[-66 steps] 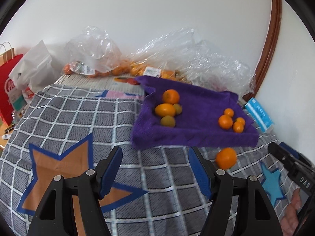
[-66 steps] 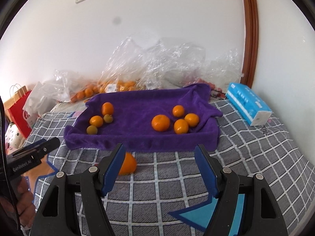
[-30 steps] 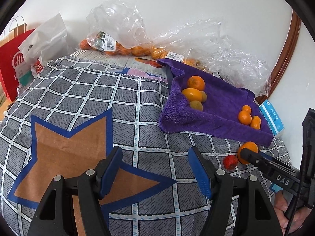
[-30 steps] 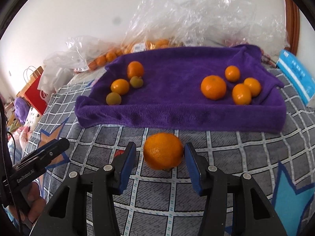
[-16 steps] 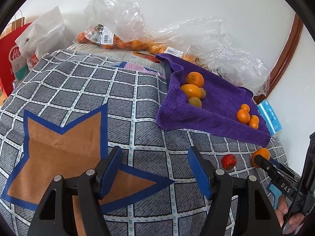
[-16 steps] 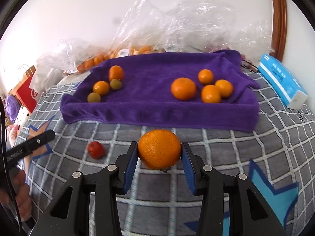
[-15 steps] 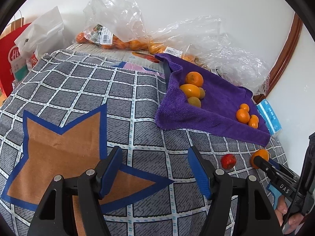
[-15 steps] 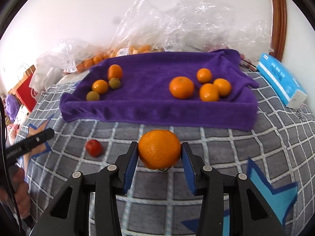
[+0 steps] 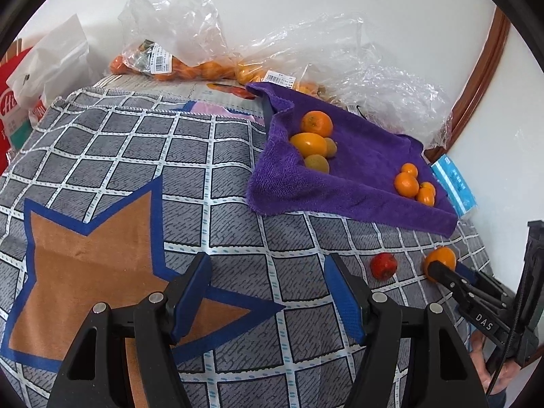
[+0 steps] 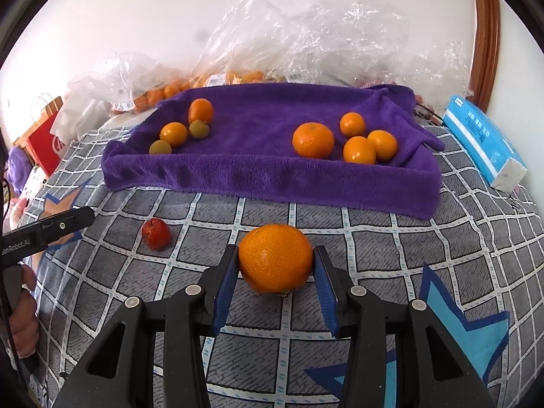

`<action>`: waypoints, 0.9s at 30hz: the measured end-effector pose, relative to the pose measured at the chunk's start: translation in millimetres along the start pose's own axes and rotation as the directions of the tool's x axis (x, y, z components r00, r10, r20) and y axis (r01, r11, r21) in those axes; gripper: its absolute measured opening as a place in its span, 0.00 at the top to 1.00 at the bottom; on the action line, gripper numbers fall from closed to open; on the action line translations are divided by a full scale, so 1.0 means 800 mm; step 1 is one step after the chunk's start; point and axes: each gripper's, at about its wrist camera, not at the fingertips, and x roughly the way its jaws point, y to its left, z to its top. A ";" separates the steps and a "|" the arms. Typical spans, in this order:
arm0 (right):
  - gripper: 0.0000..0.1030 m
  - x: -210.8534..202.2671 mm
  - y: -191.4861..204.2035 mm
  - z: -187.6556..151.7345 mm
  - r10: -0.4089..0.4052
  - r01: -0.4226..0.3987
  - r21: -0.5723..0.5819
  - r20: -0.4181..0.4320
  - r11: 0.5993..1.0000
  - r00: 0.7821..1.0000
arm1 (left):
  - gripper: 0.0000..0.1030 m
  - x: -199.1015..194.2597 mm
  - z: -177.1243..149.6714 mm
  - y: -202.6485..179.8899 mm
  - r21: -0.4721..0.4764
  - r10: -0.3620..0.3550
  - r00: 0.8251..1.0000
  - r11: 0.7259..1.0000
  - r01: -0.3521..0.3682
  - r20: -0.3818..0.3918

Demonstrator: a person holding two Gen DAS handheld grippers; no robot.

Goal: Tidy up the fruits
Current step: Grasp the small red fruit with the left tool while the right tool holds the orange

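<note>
Right wrist view: grey checked bedspread with star patches (image 10: 391,238) is covering the whole surface. Purple terry towel shaped like a shallow tray (image 10: 272,173) is lying at the far side. Four larger oranges (image 10: 346,137) are sitting in its right part, and four small orange and greenish fruits (image 10: 183,129) in its left part. Blue tissue pack (image 10: 482,139) is lying just right of the towel; clear plastic bags (image 10: 323,40) are piled along the far wall.

Right gripper (image 10: 275,272) is clamping the big round orange mandarin (image 10: 275,258), blue pads pressing both sides, fruit sitting near the towel's front edge, seemingly just off the bedspread. Small red fruit (image 10: 155,233) is lying loose to its left.

Left gripper (image 9: 267,292) is hanging unclenched over the bedspread, nothing between the pads, well apart from any fruit.

Step in hand, my read: the grasp is made and transfer is due. Next move is calling for a lift over the towel's raised rim and a set-down beside the right-hand oranges, matching size. Red fruit is probably waiting next.
</note>
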 end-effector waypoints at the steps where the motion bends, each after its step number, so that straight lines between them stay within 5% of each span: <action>1: 0.58 0.000 -0.002 0.000 0.009 -0.009 0.009 -0.001 1.000 1.000 | 0.36 0.000 0.000 0.002 -0.007 -0.007 1.000 1.000 0.007 0.001; 7: 0.58 -0.008 -0.012 -0.002 0.030 -0.031 0.046 0.029 0.998 0.999 | 0.36 -0.003 -0.004 -0.008 0.017 0.030 0.999 0.999 -0.030 -0.011; 11: 0.58 -0.017 -0.020 -0.007 0.016 -0.018 0.043 0.044 0.999 0.999 | 0.36 -0.008 -0.011 -0.041 0.071 -0.009 1.000 0.997 0.010 -0.016; 19: 0.58 -0.028 -0.051 -0.013 -0.017 0.012 0.081 0.072 0.997 0.997 | 0.37 0.017 -0.017 -0.125 0.297 0.039 0.999 0.954 -0.032 -0.017; 21: 0.58 -0.028 -0.055 -0.014 -0.009 0.002 0.095 0.075 0.996 0.997 | 0.50 0.023 -0.018 -0.133 0.313 0.031 0.999 0.949 -0.019 -0.033; 27: 0.58 -0.027 -0.049 -0.013 0.020 -0.025 0.071 0.076 0.997 0.997 | 0.57 0.039 -0.018 -0.143 0.322 0.033 0.997 0.947 -0.009 -0.072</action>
